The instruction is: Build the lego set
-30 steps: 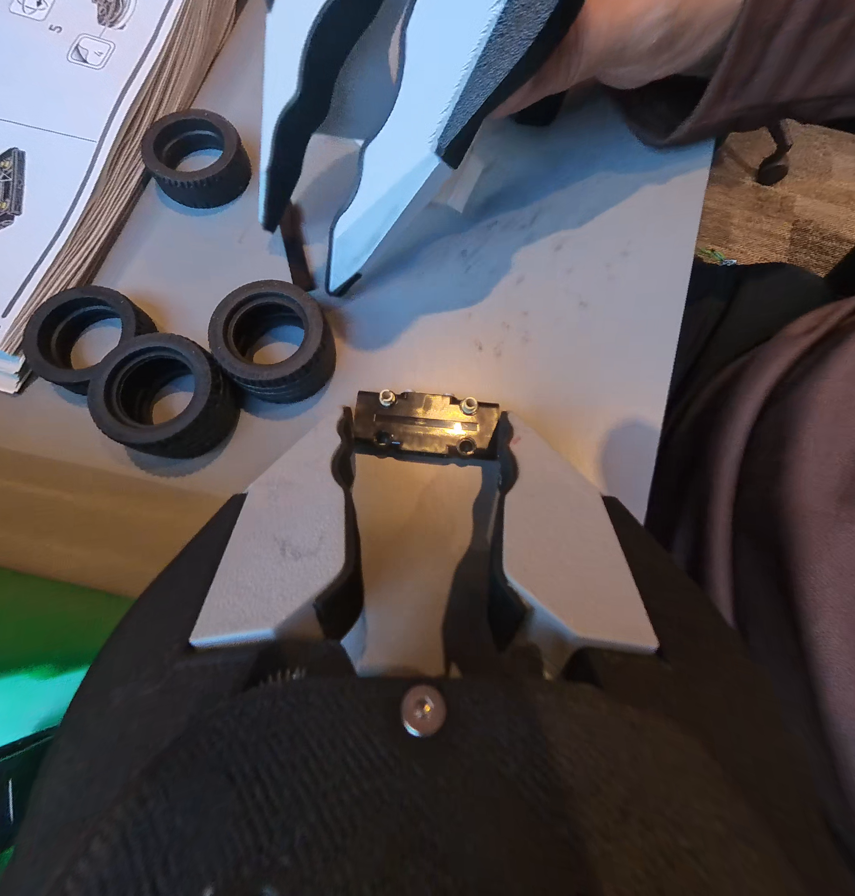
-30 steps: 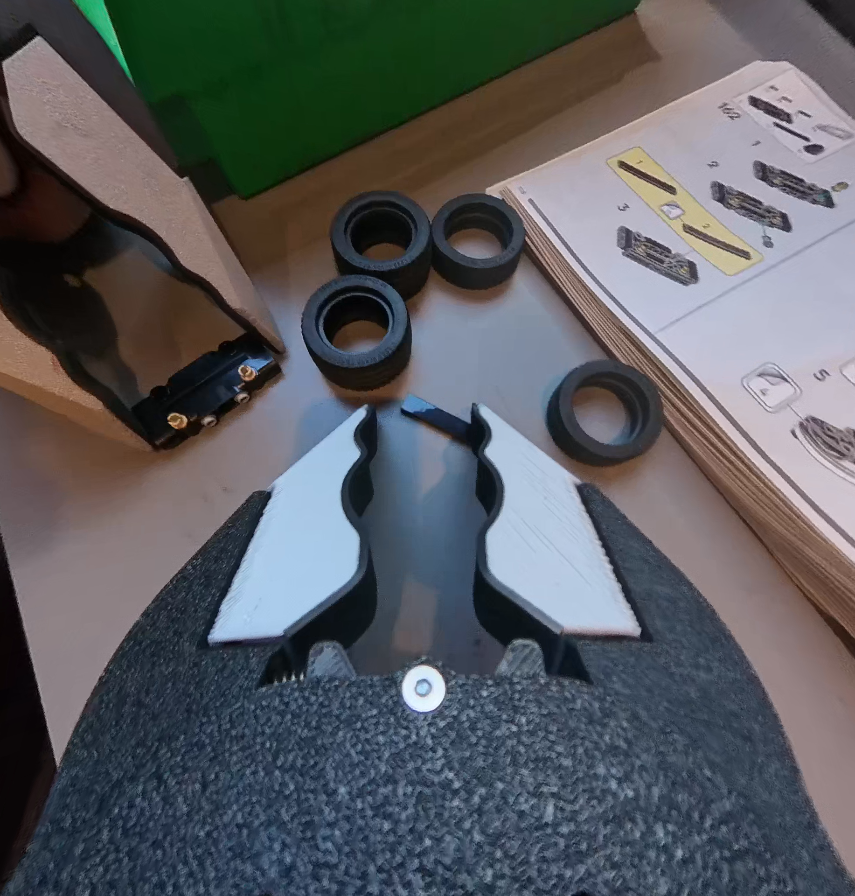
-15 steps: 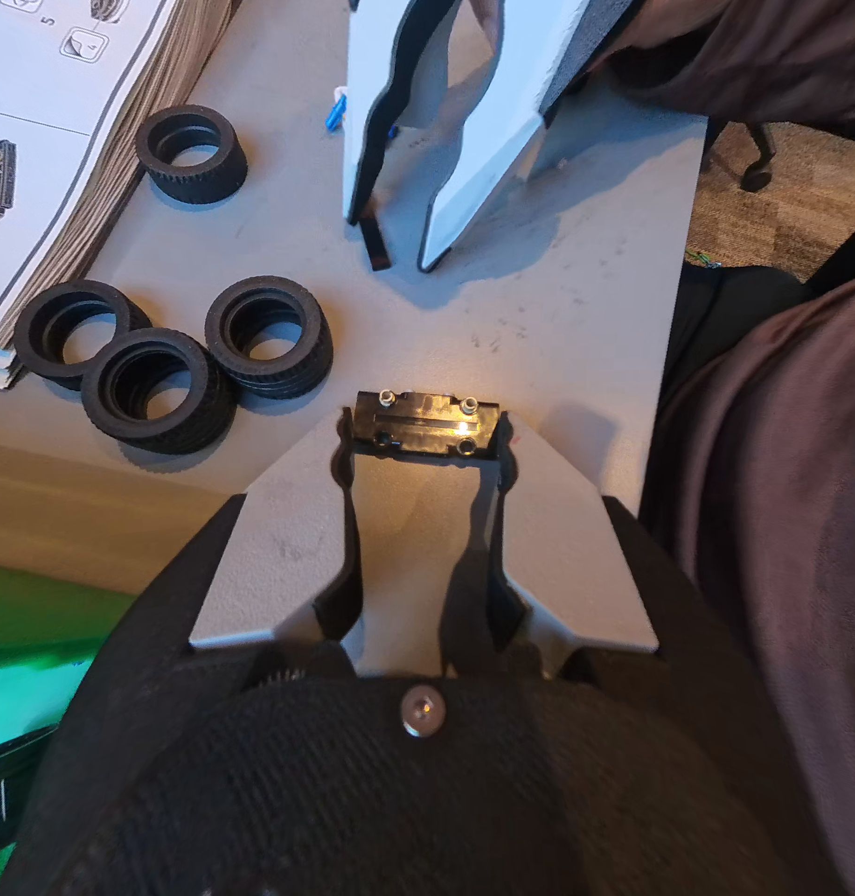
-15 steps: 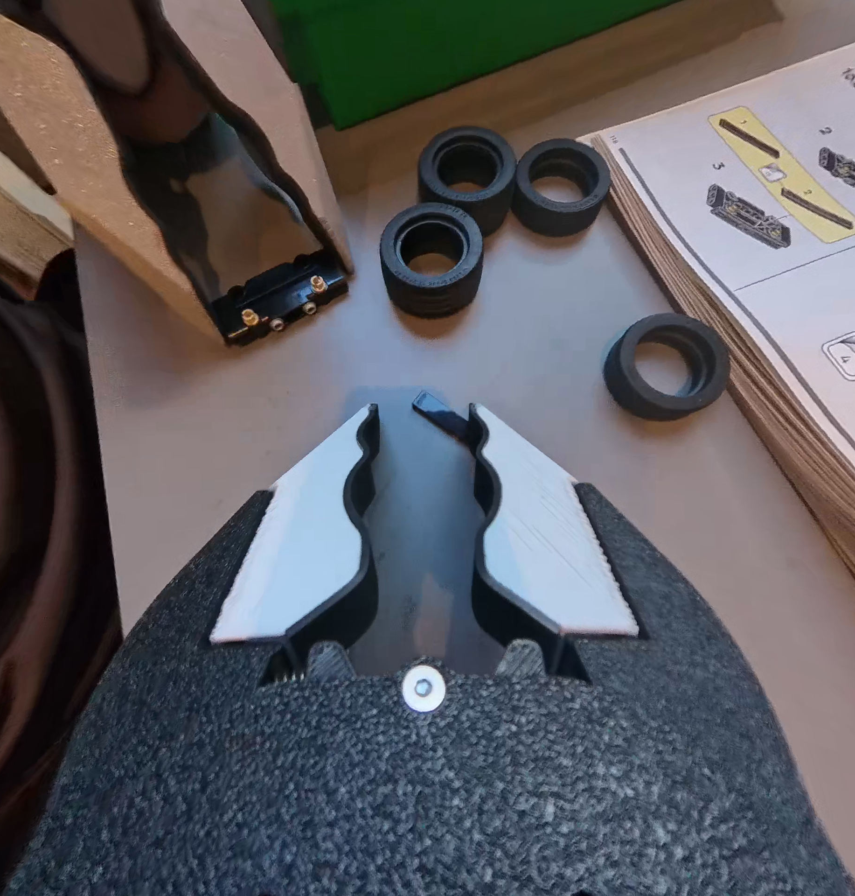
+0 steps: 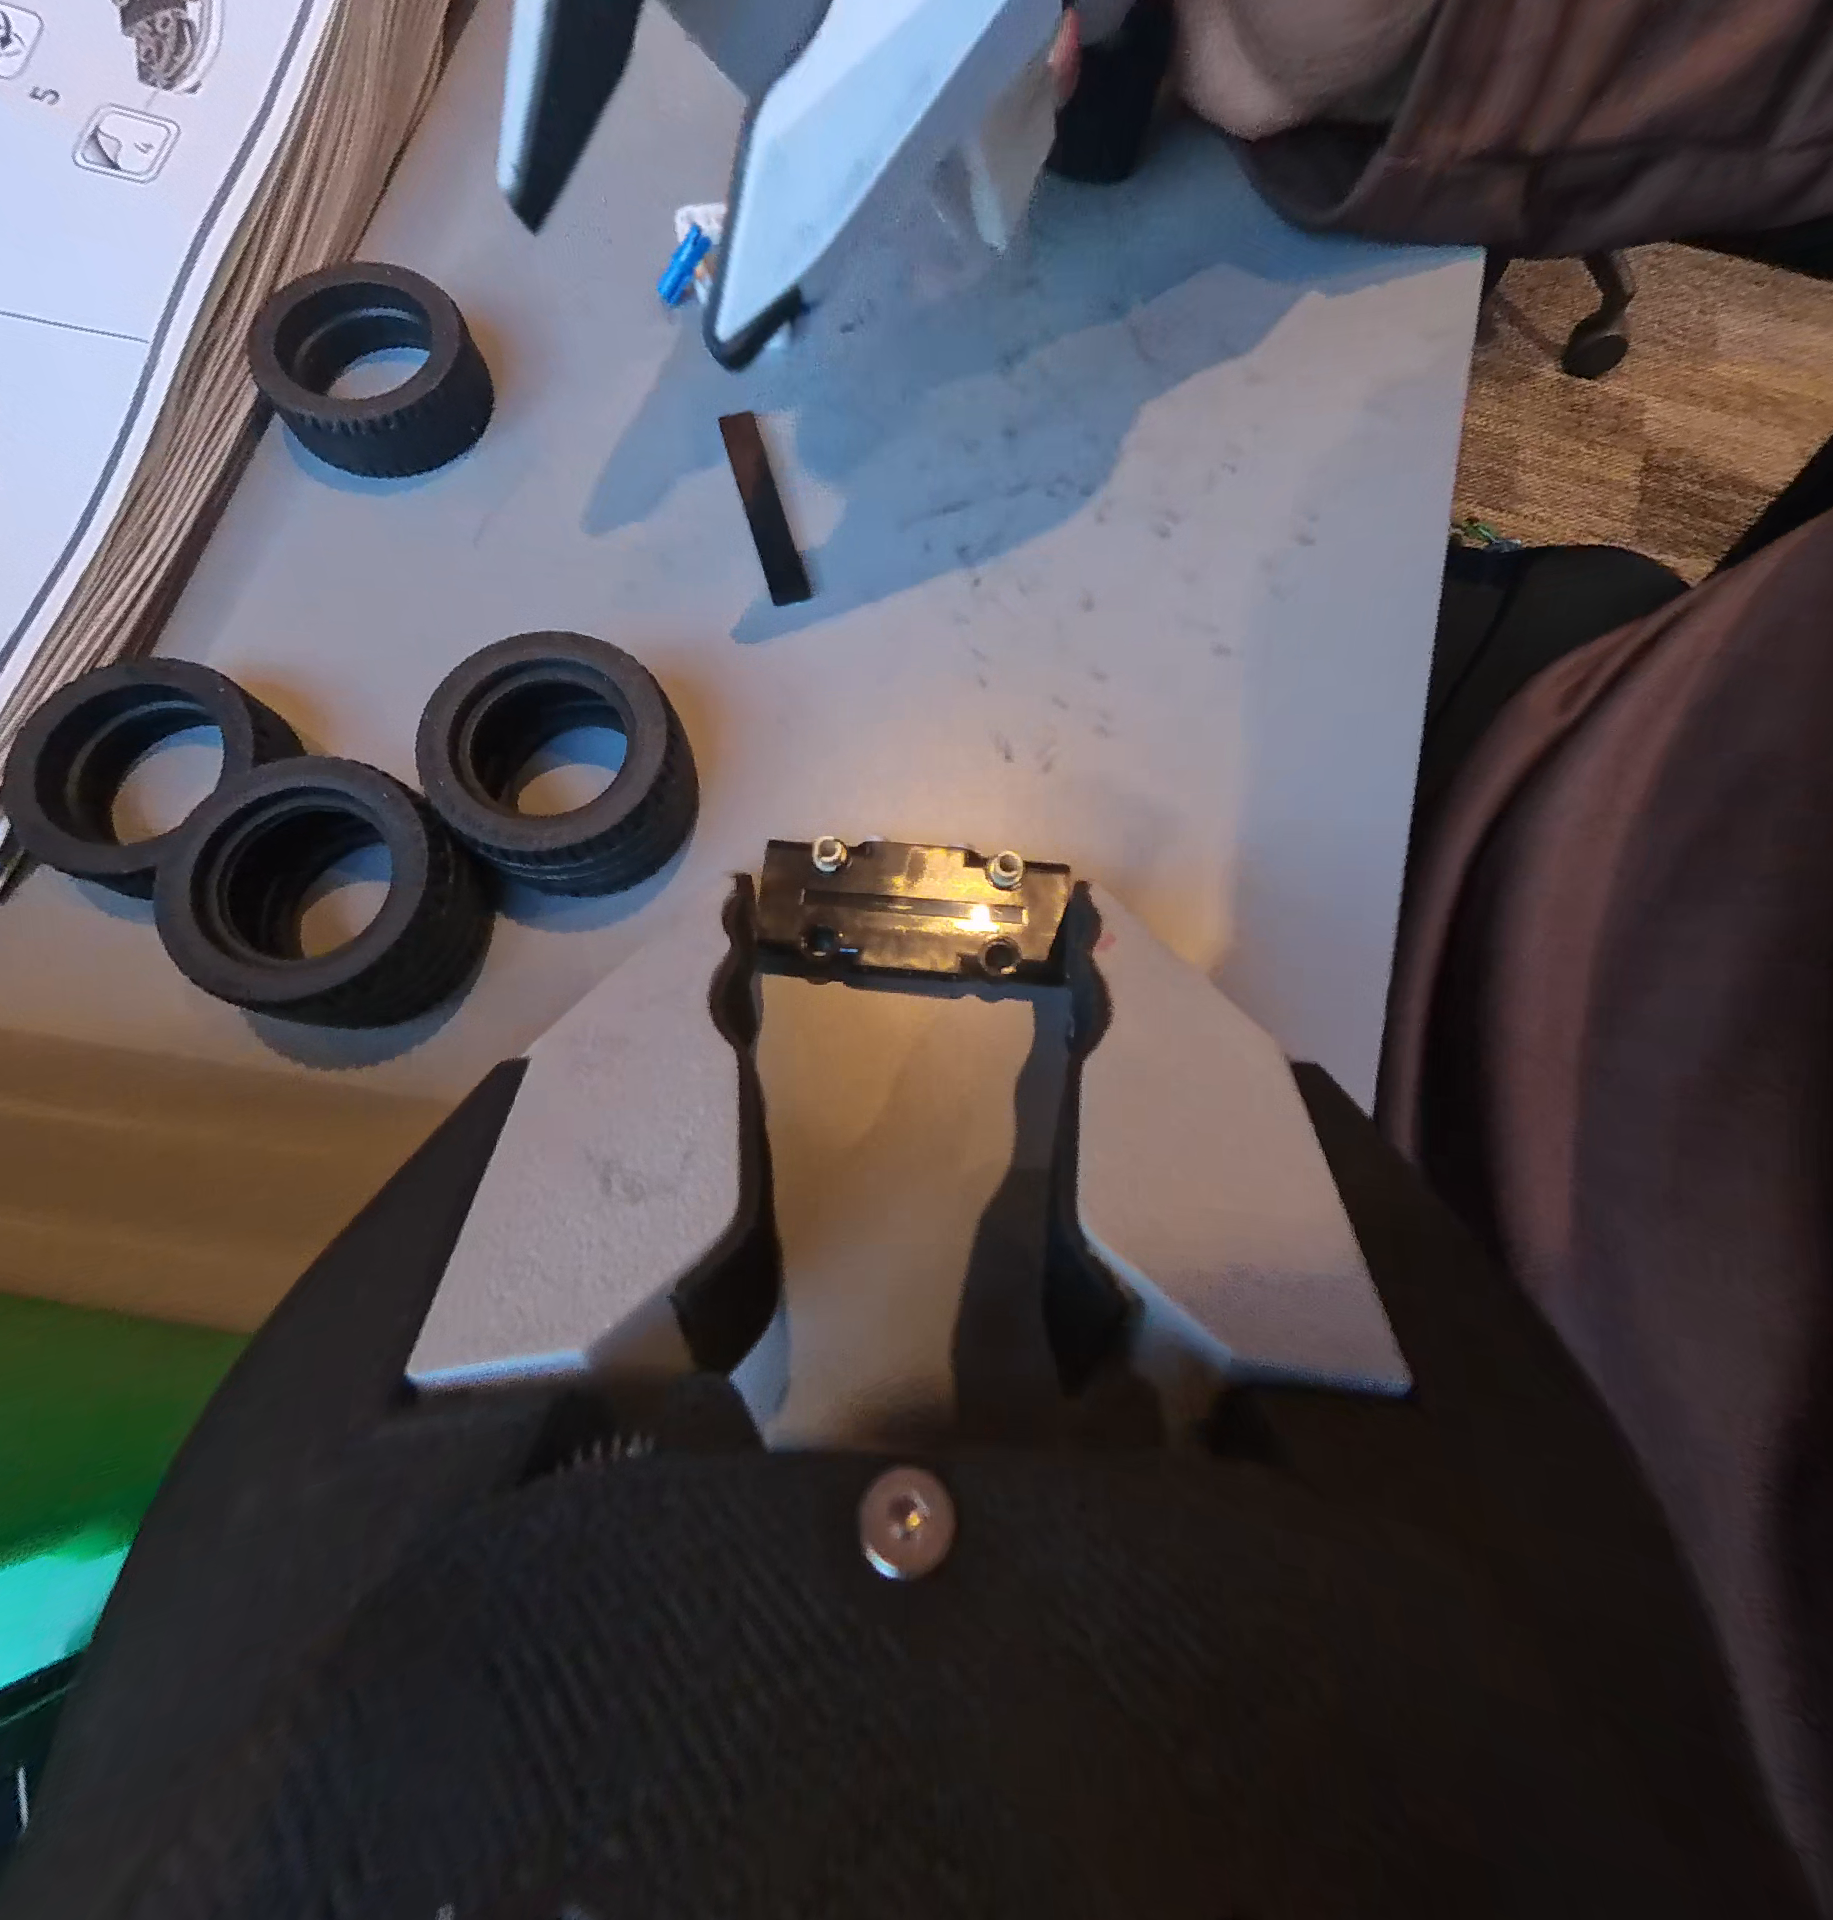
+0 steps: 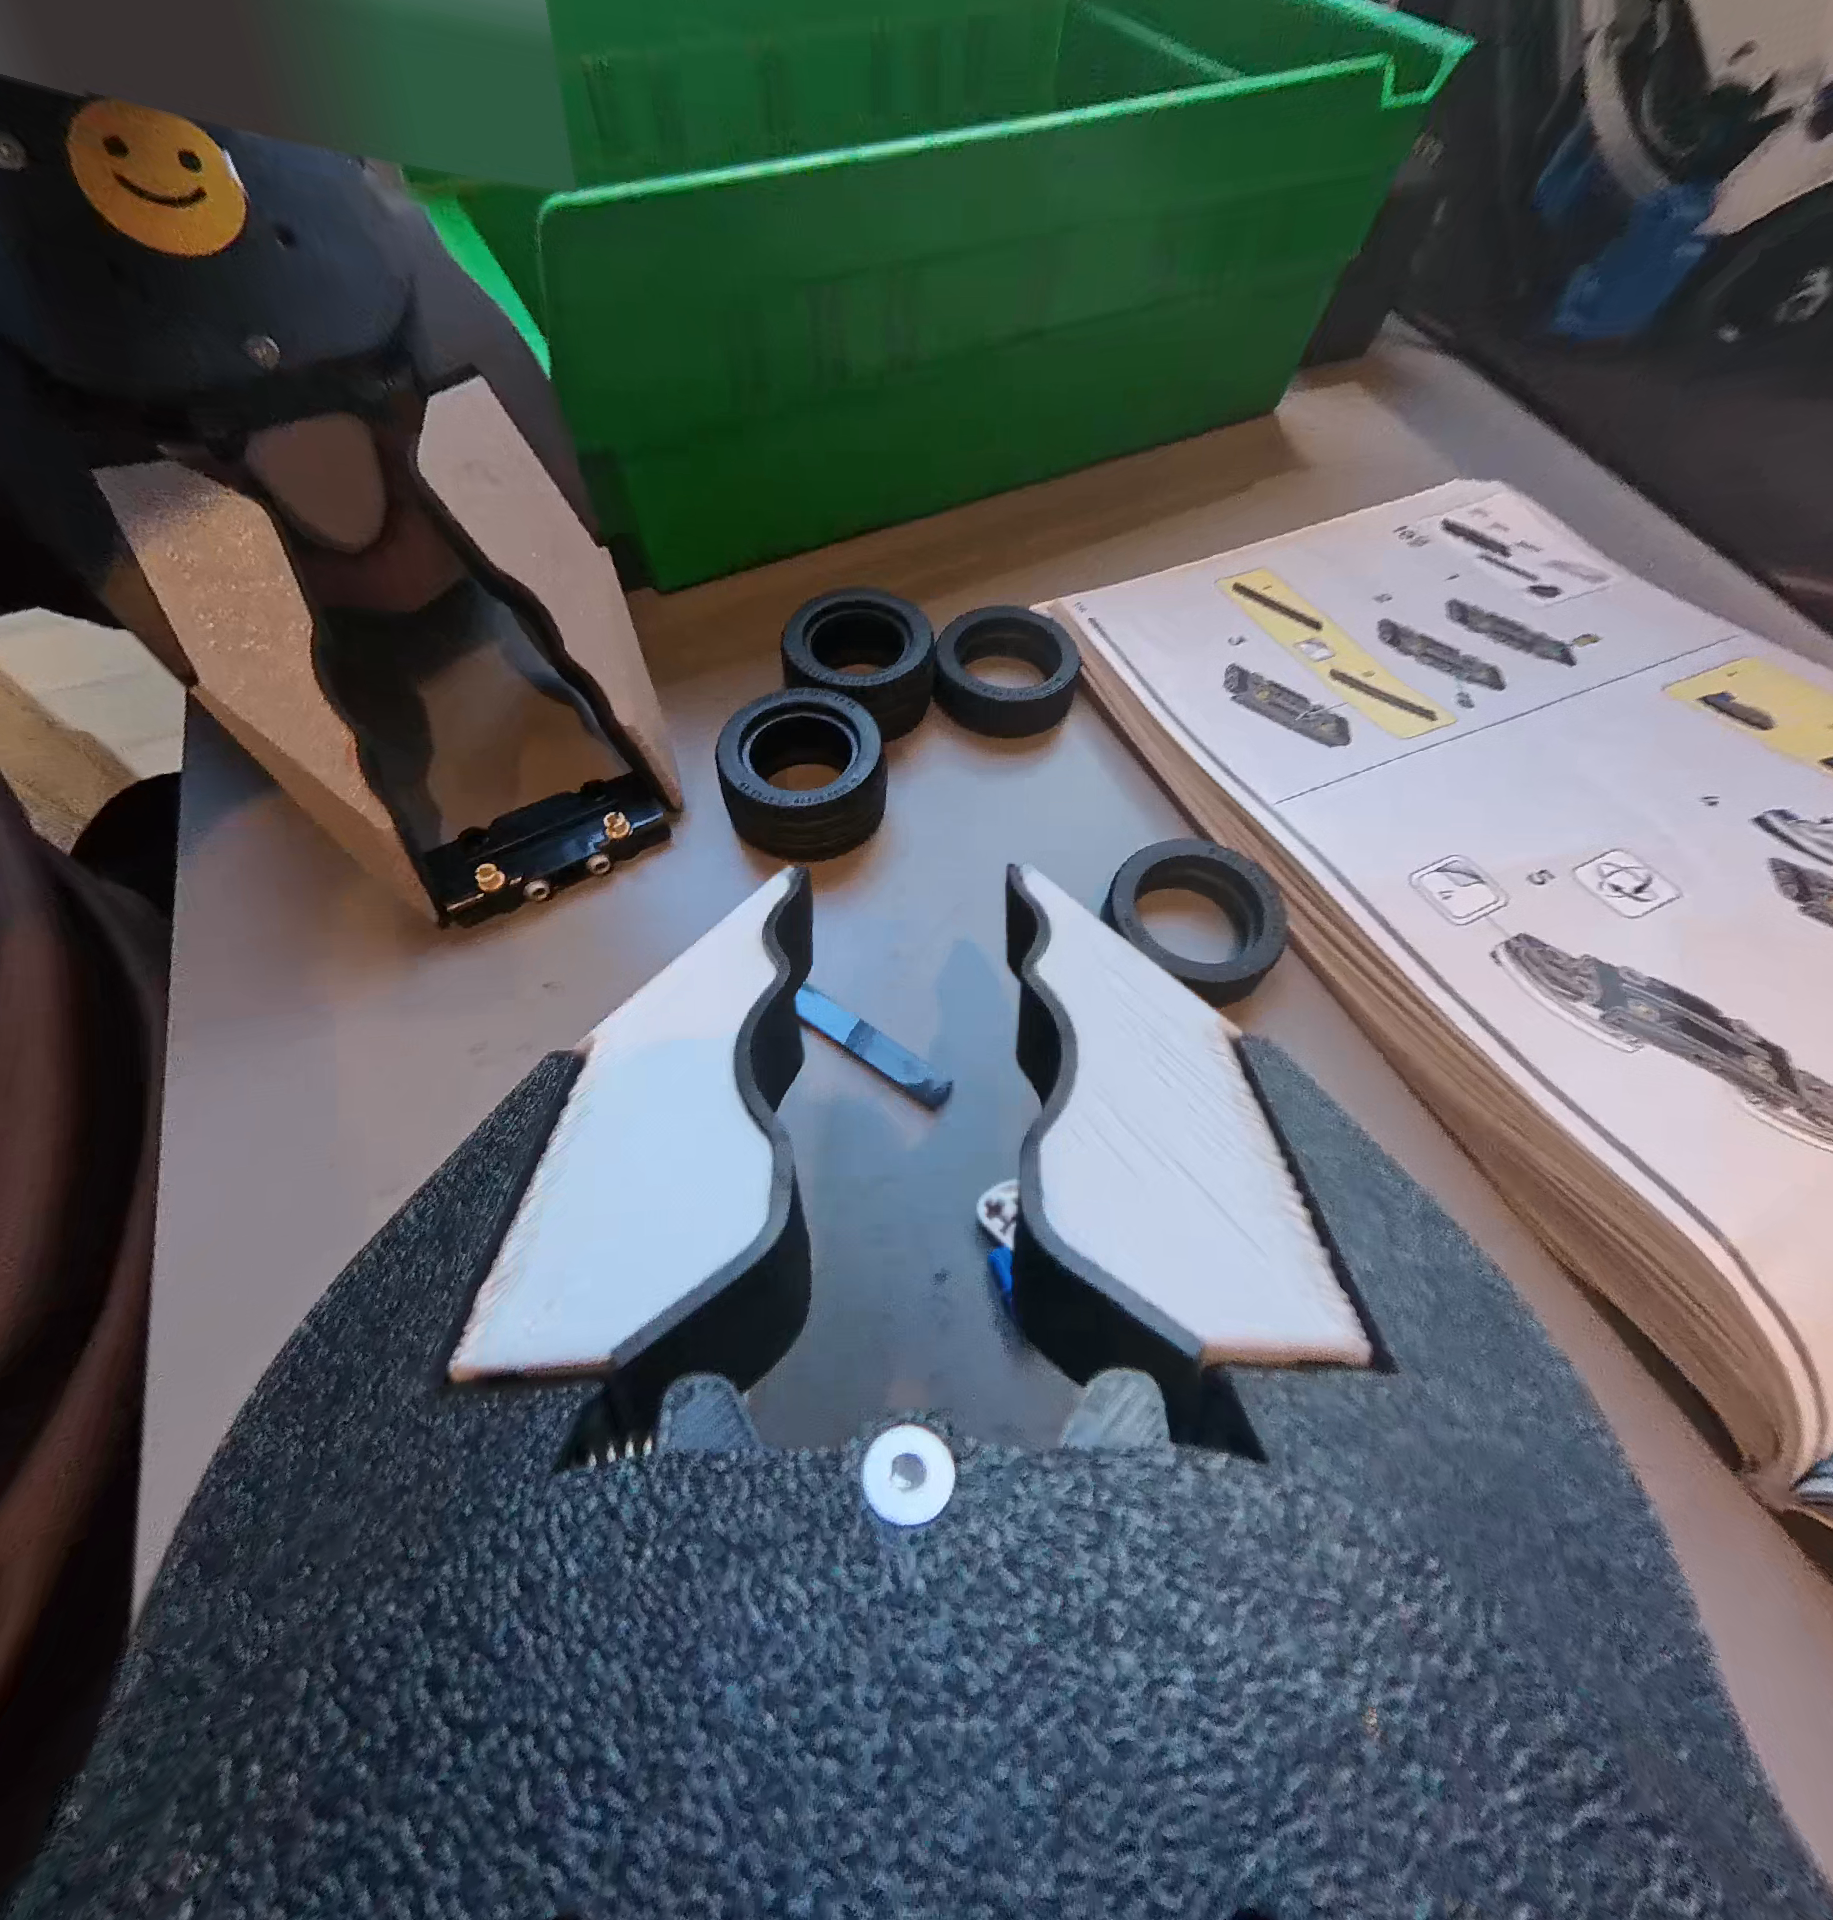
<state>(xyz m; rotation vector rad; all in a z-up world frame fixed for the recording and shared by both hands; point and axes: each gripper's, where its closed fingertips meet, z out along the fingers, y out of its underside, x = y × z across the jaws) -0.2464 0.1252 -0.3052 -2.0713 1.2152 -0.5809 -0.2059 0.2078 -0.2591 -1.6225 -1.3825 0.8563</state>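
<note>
My left gripper [image 5: 907,940] is shut on a small black lego assembly [image 5: 912,904] with two light pegs on top, held just above the grey table. It also shows in the right wrist view [image 6: 553,857], at the left. My right gripper [image 6: 907,894] is open and empty. A thin black strip piece [image 6: 870,1044] lies flat on the table between and below its fingers. In the left wrist view the strip [image 5: 764,507] lies just in front of the right gripper [image 5: 637,275].
Several black tyres [image 6: 800,774] sit on the table [image 5: 1151,644]; one [image 6: 1198,925] lies next to the open instruction booklet [image 6: 1514,831]. A green bin [image 6: 943,312] stands behind. A blue pin [image 5: 683,260] and a small white piece [image 6: 995,1210] lie under the right gripper. A person's dark sleeve [image 5: 1618,1039] is at the table's edge.
My right gripper has opened, let go of the black strip, and pulled back and up from it. The strip now lies free on the table. My left gripper keeps its hold.
</note>
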